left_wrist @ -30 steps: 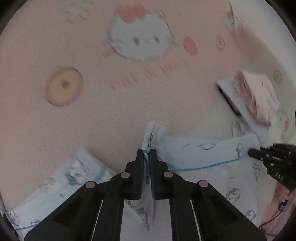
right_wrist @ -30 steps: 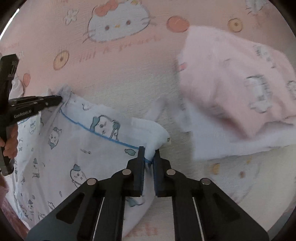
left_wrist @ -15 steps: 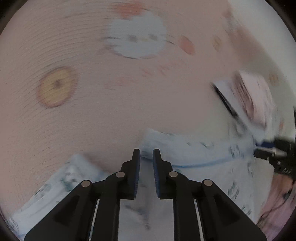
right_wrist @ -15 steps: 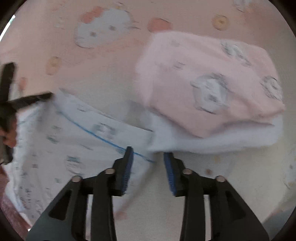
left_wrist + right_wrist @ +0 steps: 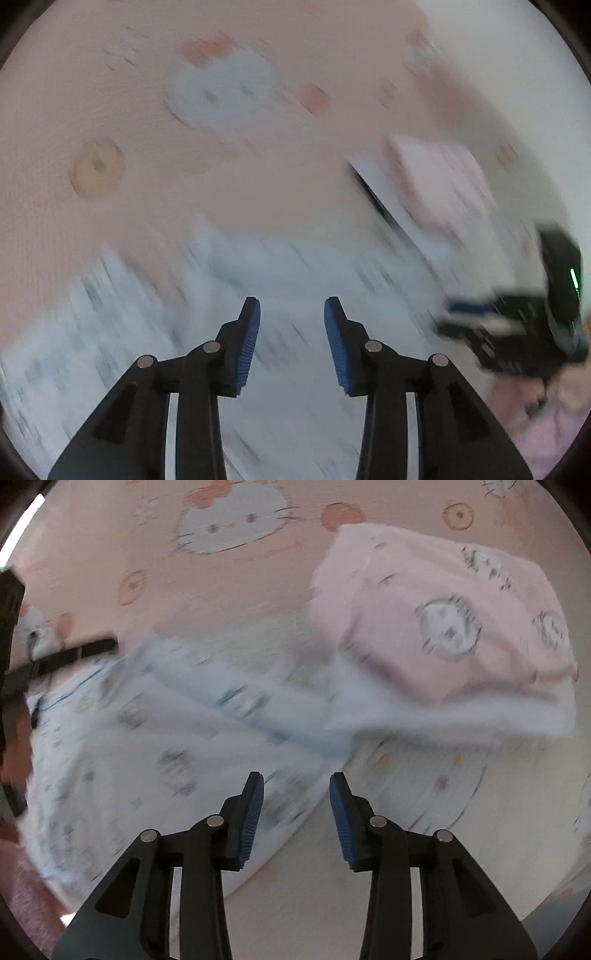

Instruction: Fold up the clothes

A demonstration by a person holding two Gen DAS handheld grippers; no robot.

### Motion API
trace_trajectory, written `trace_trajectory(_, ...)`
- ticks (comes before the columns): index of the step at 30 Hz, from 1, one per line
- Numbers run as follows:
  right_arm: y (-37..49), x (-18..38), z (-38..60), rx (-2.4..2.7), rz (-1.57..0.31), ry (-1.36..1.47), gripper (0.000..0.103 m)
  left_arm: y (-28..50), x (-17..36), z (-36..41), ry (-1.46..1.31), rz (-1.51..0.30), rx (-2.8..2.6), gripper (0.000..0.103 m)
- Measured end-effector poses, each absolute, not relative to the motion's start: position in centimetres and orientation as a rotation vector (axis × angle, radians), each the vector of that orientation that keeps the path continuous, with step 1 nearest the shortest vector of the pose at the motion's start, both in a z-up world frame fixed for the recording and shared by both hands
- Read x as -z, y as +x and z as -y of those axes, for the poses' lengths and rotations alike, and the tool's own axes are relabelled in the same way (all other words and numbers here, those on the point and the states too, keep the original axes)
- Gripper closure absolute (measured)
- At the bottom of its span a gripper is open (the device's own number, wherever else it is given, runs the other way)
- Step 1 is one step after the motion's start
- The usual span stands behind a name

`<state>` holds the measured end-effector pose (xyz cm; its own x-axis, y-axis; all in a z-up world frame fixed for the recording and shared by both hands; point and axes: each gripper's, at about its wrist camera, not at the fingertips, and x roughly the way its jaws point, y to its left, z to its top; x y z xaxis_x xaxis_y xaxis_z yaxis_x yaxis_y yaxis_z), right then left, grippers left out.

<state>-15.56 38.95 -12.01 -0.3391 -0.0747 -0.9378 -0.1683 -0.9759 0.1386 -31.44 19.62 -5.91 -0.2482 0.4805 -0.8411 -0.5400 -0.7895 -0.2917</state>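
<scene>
In the left wrist view the left gripper [image 5: 291, 310] has its blue-padded fingers [image 5: 249, 332] spread wide with nothing between them, poised over the pale blue printed garment [image 5: 295, 266], which spreads out flat beneath and ahead of it on the pink cartoon-cat sheet [image 5: 147, 110]; the cloth is heavily blurred, so its folds cannot be told. Further right in that view a folded pink garment [image 5: 439, 184] sits on top of a folded white one, and at the far right edge the right gripper [image 5: 461, 317] shows as a dark blurred shape over the blue garment's right end, with a hand [image 5: 524, 398] below it. In the right wrist view the left gripper [image 5: 107, 646] reaches in from the left edge, its tip at the blue garment's [image 5: 147, 738] far left corner; whether it touches cannot be told. The garment fills the left and centre, its blue-piped edge running diagonally toward the right gripper [image 5: 296, 790], whose fingers stand apart and empty just above the garment's near right corner. To the right, the folded pink garment [image 5: 443, 620] rests on the white folded piece [image 5: 461, 716], just beside the blue garment's end, all on the sheet [image 5: 110, 554].
</scene>
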Motion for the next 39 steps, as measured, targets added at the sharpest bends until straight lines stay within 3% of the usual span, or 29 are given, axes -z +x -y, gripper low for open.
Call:
trace_trajectory(7, -8.0, 13.4, -34.4, -2.426, -0.534, -1.857, 0.065, -18.3, 7.5, -18.6, -1.472, 0.011, -2.009, 0.065)
trace_trajectory(12, -4.9, 13.2, -35.0, -2.387, -0.492, -1.836, 0.065, -17.0, 6.5, -20.5, -1.392, 0.102, -1.923, 0.065)
trace_trajectory(19, -4.9, 11.4, -35.2, -2.508, -0.581, -1.776, 0.065, -16.2, 8.8, -19.8, -1.495, -0.019, -2.039, 0.068)
trace_trajectory(23, -6.3, 11.9, -33.1, -2.612, -0.469, -1.777, 0.065, -16.0, 10.3, -18.0, -1.554, -0.101, -2.106, 0.069)
trace_trajectory(26, -7.2, 13.3, -31.5, -2.587, -0.401, -1.809, 0.065, -15.5, 8.8, -15.0, -1.587, 0.140, -2.064, 0.069)
trace_trajectory(29, -6.8, 13.0, -32.5, -2.549, -0.518, -1.808, 0.065, -13.8, 8.2, -12.9, -1.655, 0.389, -1.919, 0.069)
trace_trajectory(31, -7.0, 12.9, -32.7, -2.528, -0.468, -1.806, 0.065, -12.2, 8.8, -12.3, -1.659, 0.518, -1.840, 0.069)
trace_trajectory(36, -7.3, 12.9, -32.5, -2.485, -0.241, -1.806, 0.065, -11.2, 11.9, -14.1, -1.686, 0.613, -1.727, 0.071)
trace_trajectory(39, -7.6, 13.1, -32.1, -2.500, -0.258, -1.850, 0.065, -12.1, 12.5, -14.8, -1.651, 0.672, -1.721, 0.074)
